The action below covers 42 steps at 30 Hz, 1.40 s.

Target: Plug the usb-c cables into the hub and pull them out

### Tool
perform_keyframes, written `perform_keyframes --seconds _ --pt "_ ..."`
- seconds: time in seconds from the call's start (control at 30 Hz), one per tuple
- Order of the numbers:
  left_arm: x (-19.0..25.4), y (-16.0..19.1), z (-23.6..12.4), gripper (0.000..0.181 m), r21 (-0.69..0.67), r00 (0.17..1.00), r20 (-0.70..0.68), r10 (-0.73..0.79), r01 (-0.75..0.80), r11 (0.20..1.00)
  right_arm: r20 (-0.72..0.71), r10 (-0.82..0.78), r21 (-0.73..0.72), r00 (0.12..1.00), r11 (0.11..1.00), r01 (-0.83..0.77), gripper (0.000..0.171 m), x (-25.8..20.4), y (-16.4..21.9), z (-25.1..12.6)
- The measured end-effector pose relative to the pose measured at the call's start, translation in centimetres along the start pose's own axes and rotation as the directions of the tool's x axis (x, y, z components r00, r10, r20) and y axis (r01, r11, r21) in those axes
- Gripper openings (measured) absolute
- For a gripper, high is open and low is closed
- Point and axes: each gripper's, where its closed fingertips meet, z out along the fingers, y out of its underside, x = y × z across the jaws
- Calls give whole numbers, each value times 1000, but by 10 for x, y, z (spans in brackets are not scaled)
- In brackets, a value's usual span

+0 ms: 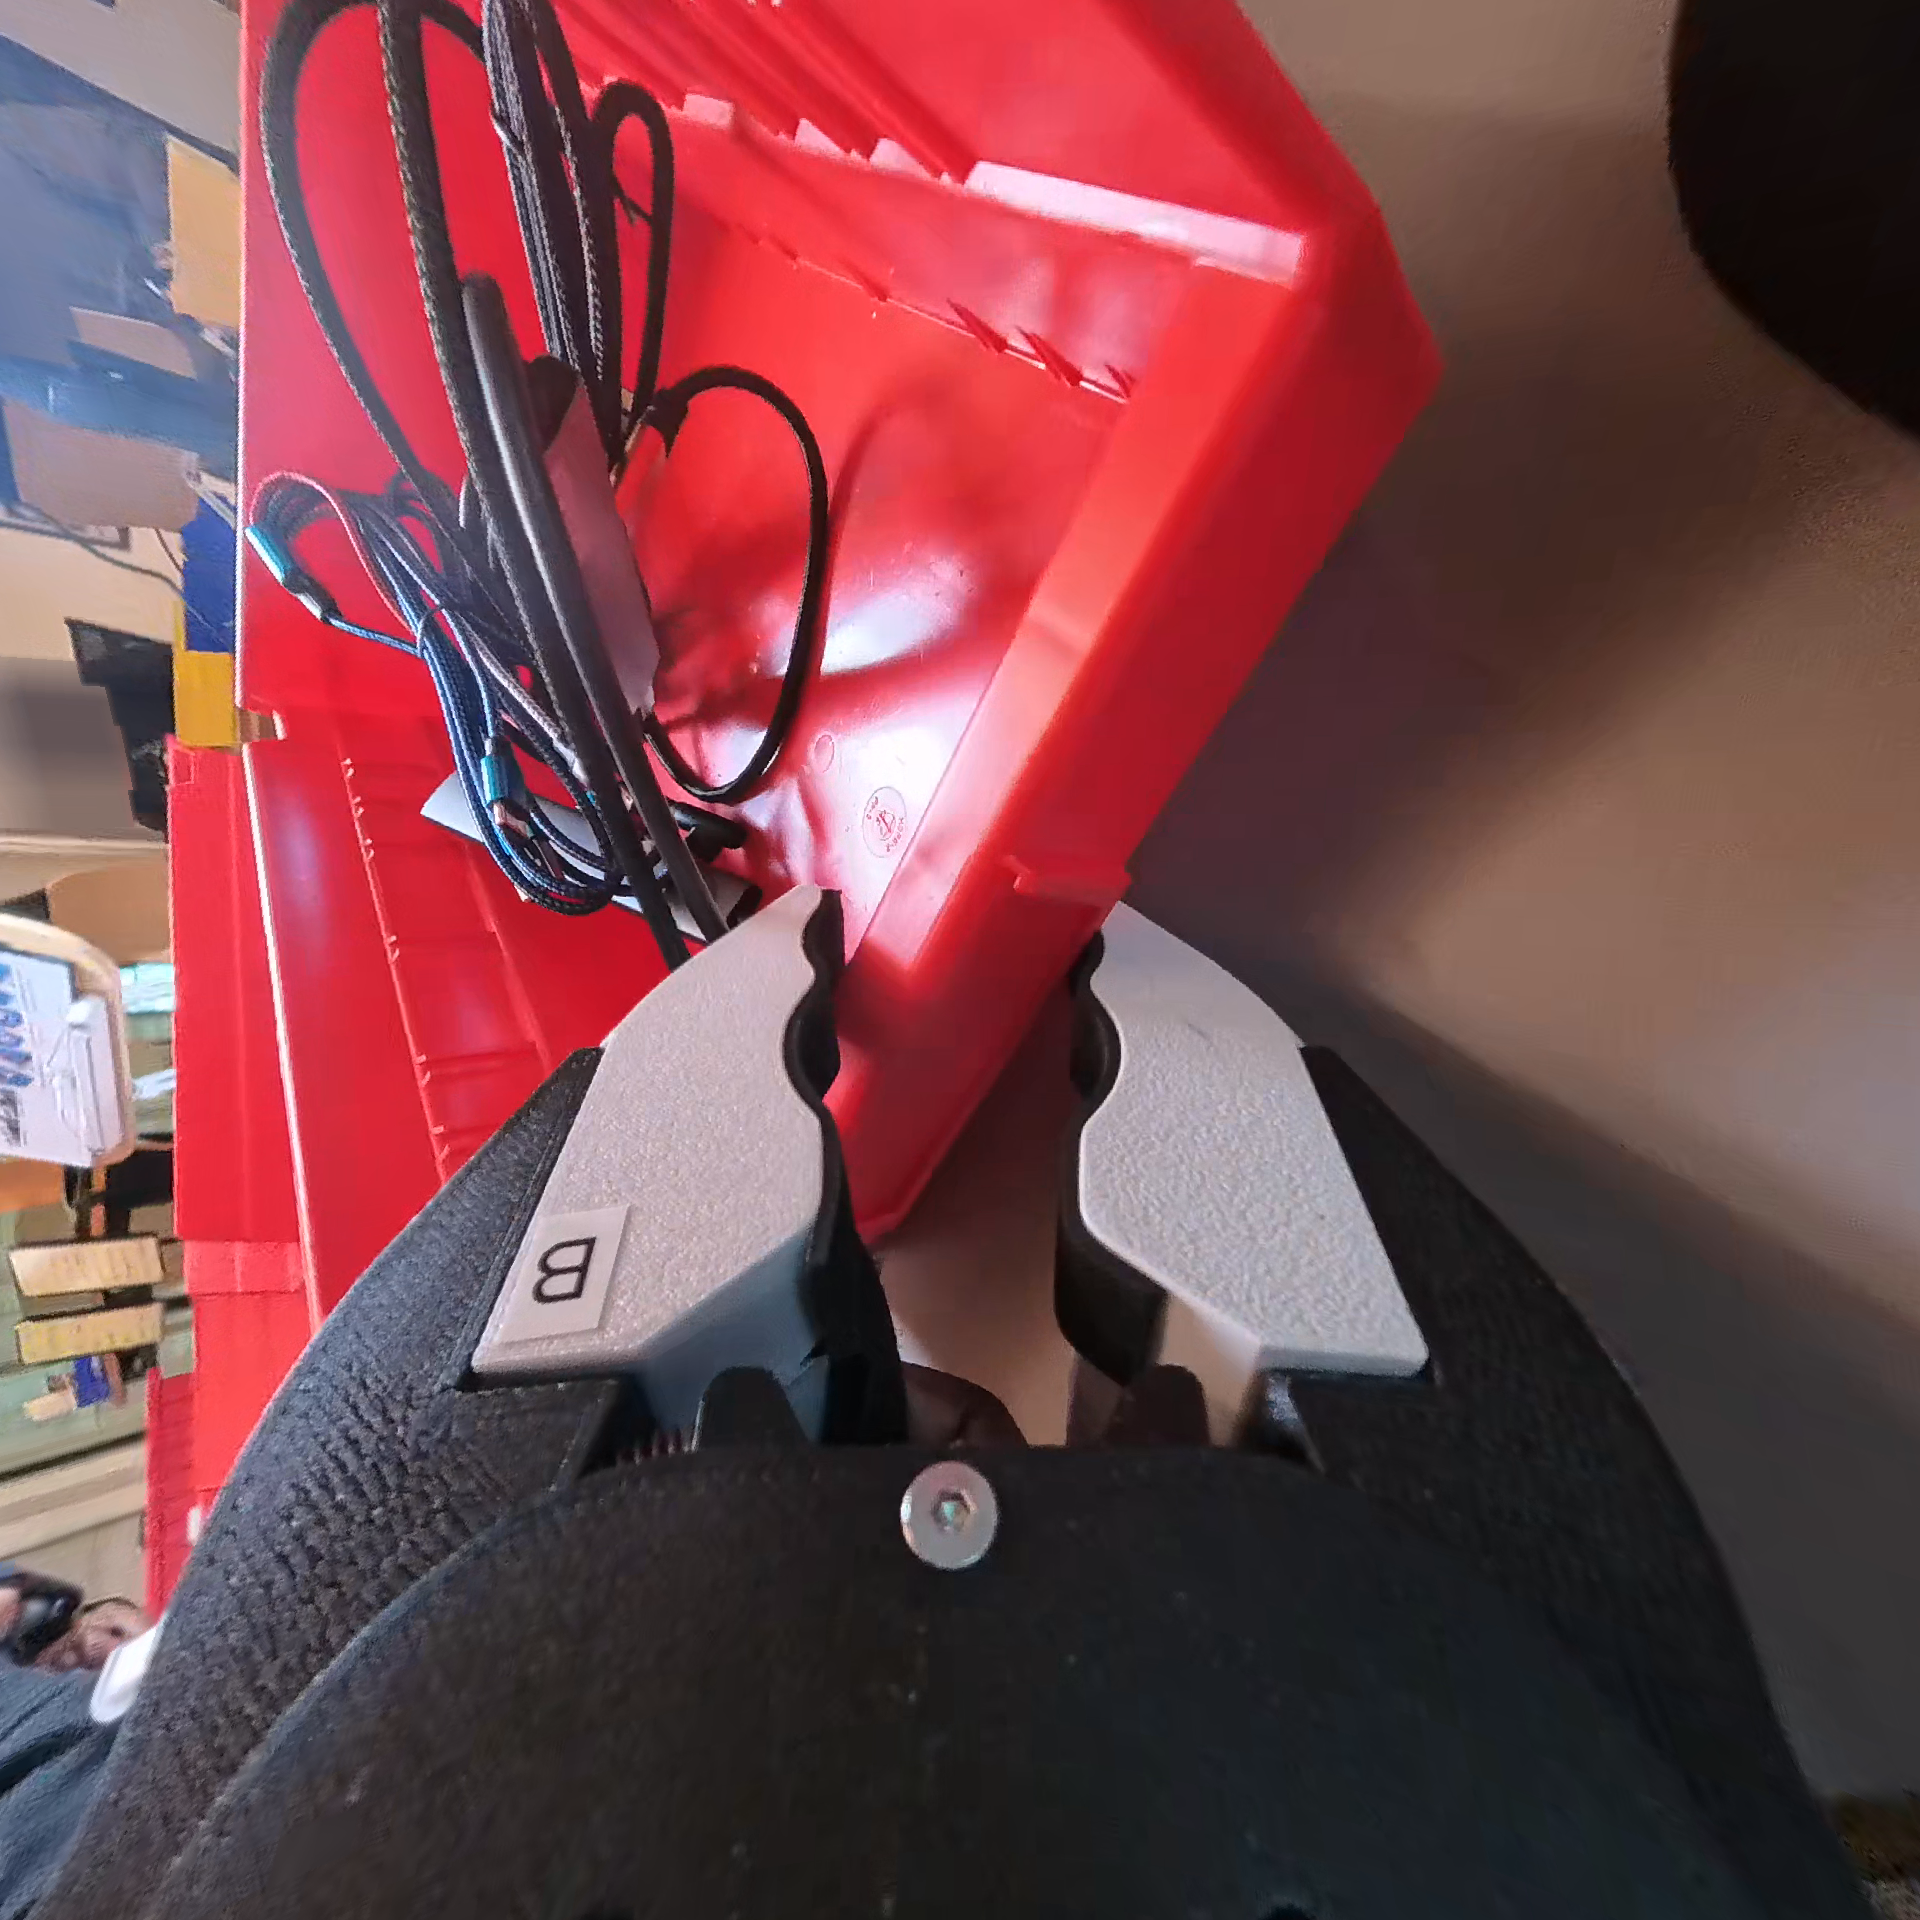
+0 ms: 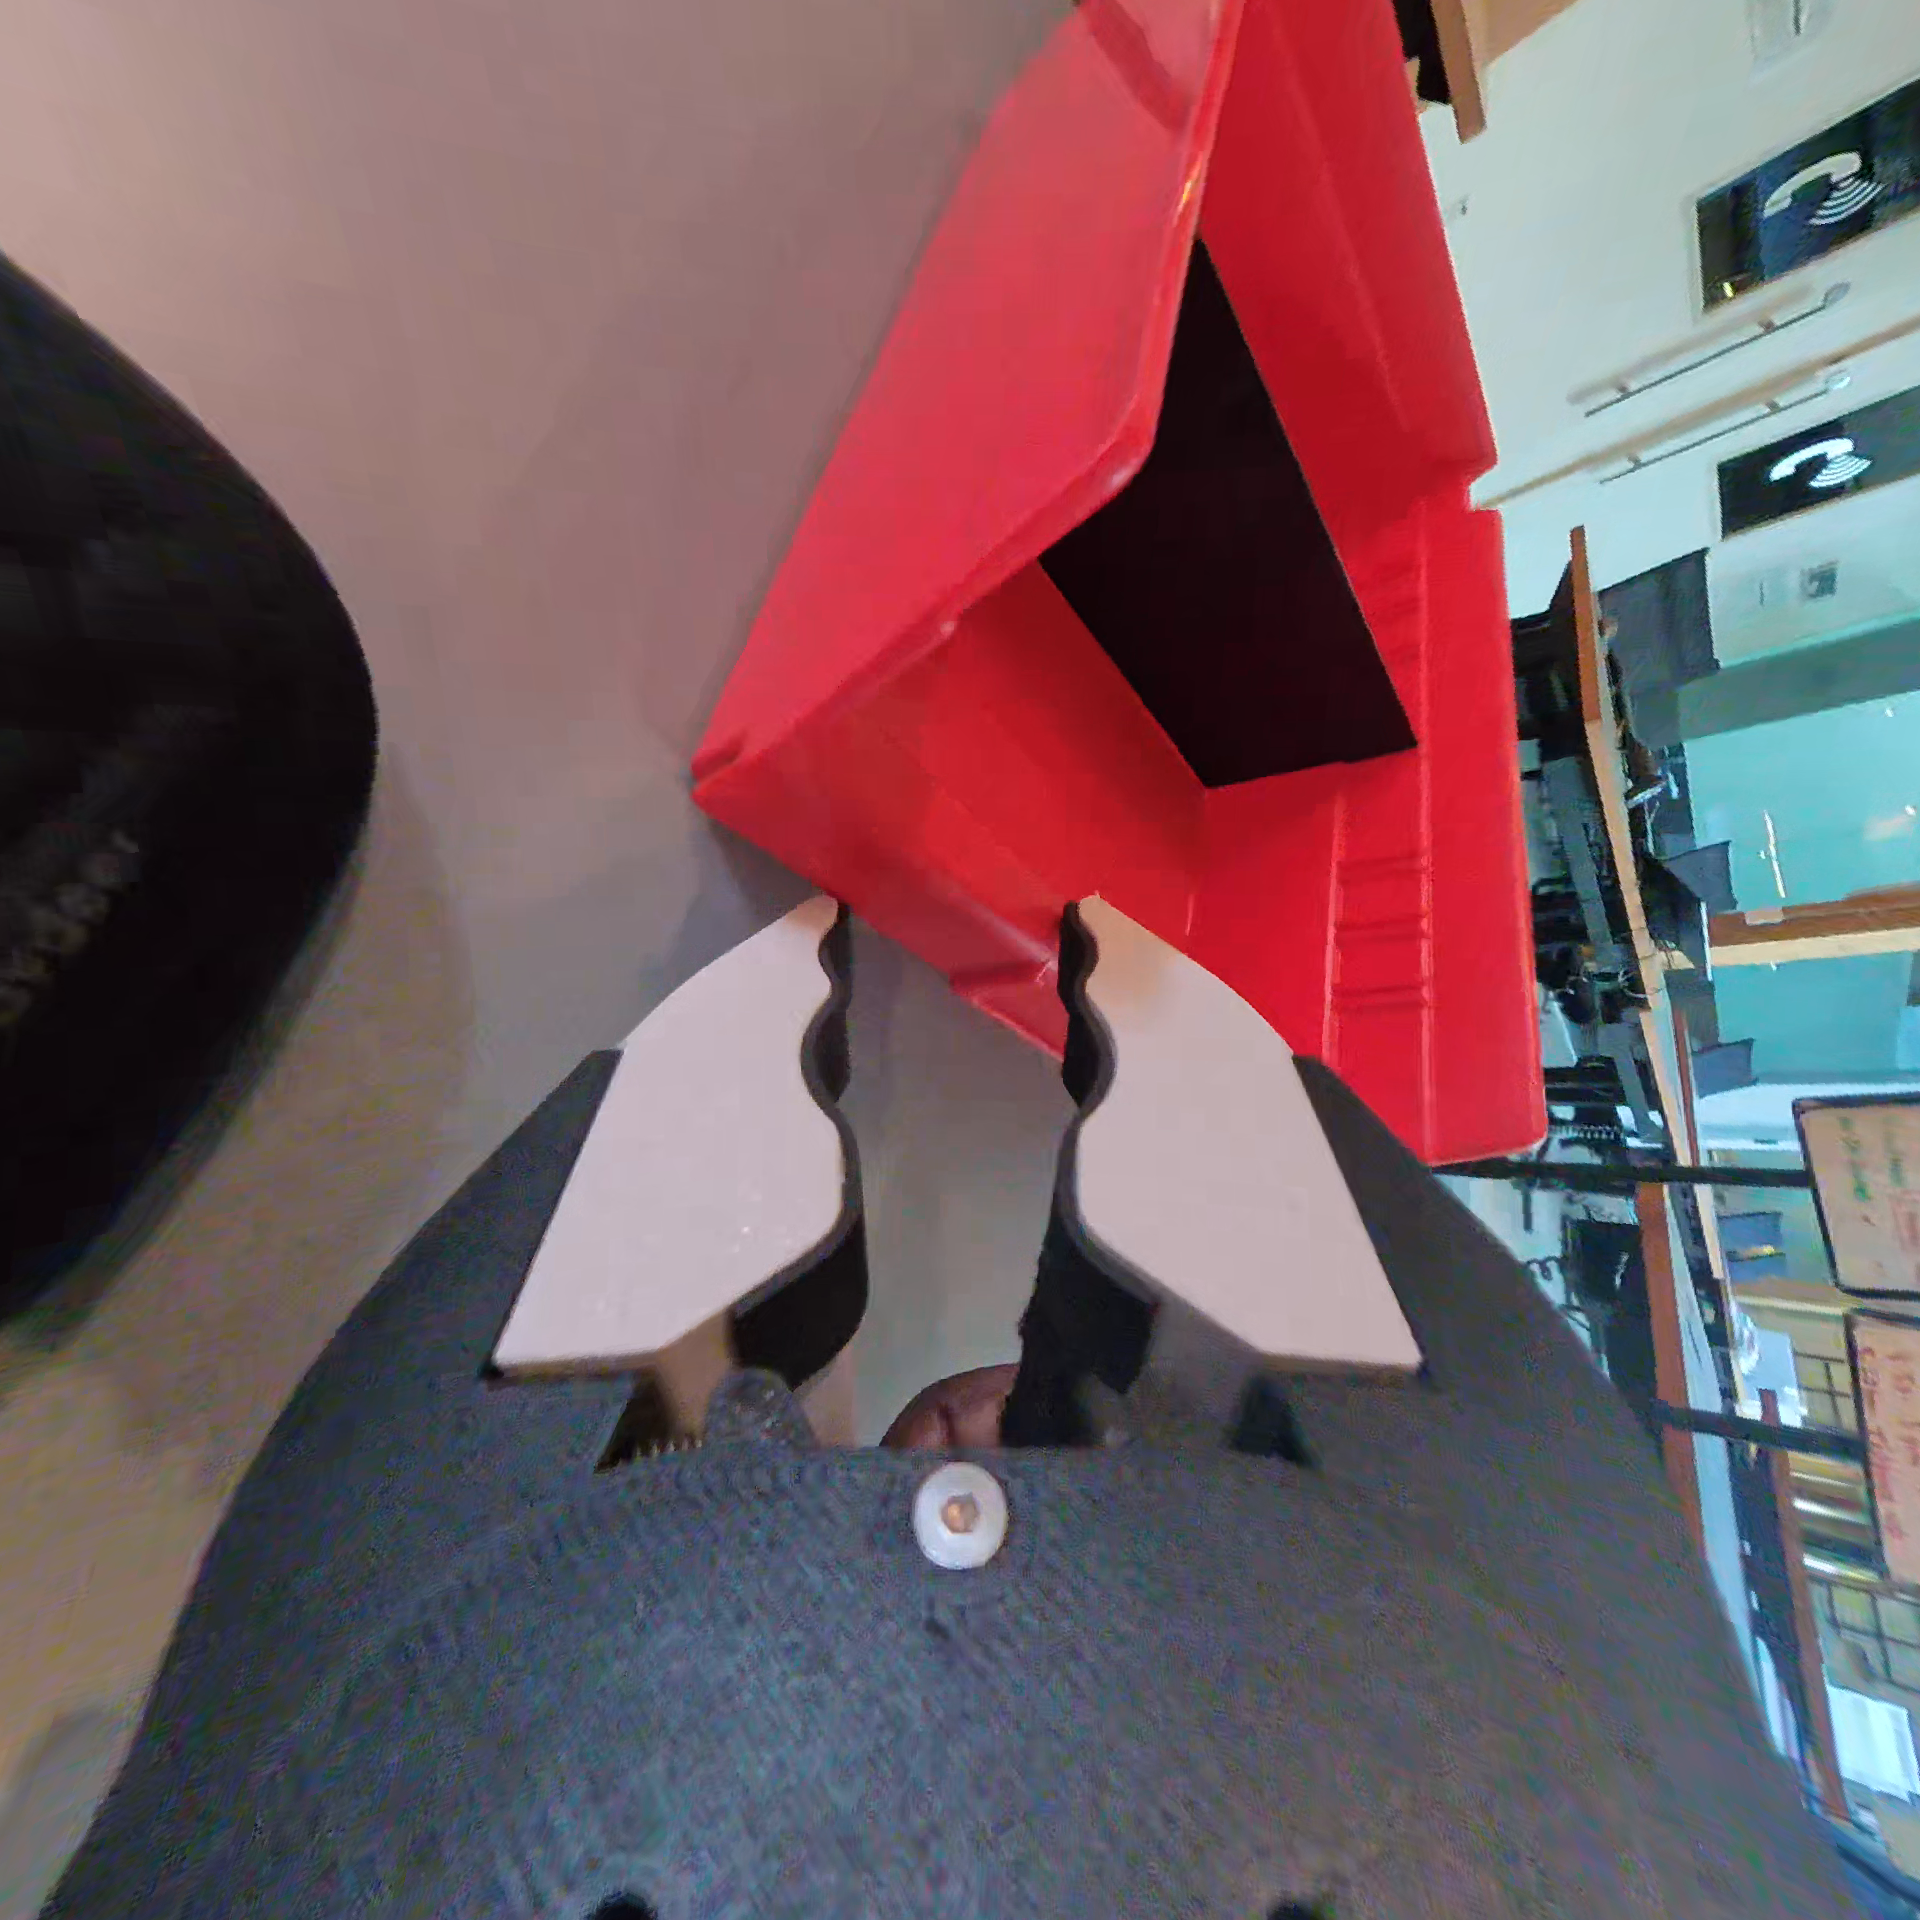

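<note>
Hand-held grippers (image 1: pixel 951 935) (image 2: pixel 951 914) parted beside red bins (image 1: pixel 1039 520) (image 2: pixel 1039 623)

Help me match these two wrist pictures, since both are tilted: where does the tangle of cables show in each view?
Left wrist view: the tangle of cables lies inside a red bin, upper left of the picture, above the left gripper, whose jaws stand apart.
Right wrist view: not in it; only a red bin holding a black box shows above the right gripper.
Shared landmark: the pale table beside the bins.
</note>
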Motion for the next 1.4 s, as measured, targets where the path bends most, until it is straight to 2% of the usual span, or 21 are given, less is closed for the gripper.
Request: perform_keyframes --seconds 0.1,0.27,0.33,0.4,0.43,0.5,0.53,0.6,0.7,0.8,0.87,0.93,1.0,1.13,1.27,1.4 --pt "2 14 -12 43 18 1000 -2 6 -6 1000 18 15 12 1000 1000 -16 38 2 12 -8" --pt "2 34 -23 41 -38 997 -25 73 -73 997 77 17 -63 997 998 -12 37 -4 16 -23" --pt "1 38 -24 41 -49 996 -29 80 -81 995 136 82 -42 987 996 -77 24 -8 2 -33" --pt "1 37 -24 41 -44 996 -24 83 -84 996 398 159 -73 903 987 -141 12 -47 -11 -44" --pt "1 37 -24 41 -43 996 -22 82 -83 996 430 173 -135 886 983 -126 6 -57 -8 -40" --pt "1 37 -24 41 -45 996 -19 81 -82 996 383 74 -177 921 984 -5 0 -64 1 -26" --pt "1 37 -24 41 -46 996 -17 83 -84 995 364 40 -139 931 990 11 0 -65 -4 -24" --pt "1 37 -24 41 -46 997 -16 82 -82 996 371 70 -32 926 997 -63 0 -61 -22 -28" --pt "1 37 -24 41 -35 998 -8 66 -66 997 284 116 135 952 978 -159 22 -28 -40 -43" --pt "1 36 -24 43 -23 999 -9 34 -34 999 190 150 243 970 950 -195 40 -4 -41 -49" --pt "2 34 -24 45 -6 1000 -21 8 -8 1000 202 147 158 968 971 -180 53 -11 -23 -33" --pt "2 34 -25 45 -4 1000 -27 -3 2 1000 173 88 70 981 992 -102 65 -18 -6 -15" --pt "3 35 -25 46 -10 999 -37 -10 10 1000 121 74 77 990 994 -83 53 -16 -5 -1" --pt "9 28 -32 53 24 987 -128 -101 105 994 113 116 7 987 993 -118 52 -10 1 3" --pt "5 10 -50 54 160 966 -189 -175 206 965 87 131 -31 987 991 -129 52 -1 14 4" --pt "-6 -16 -74 57 331 932 -262 -250 330 884 65 112 -5 992 994 -112 51 10 30 4"
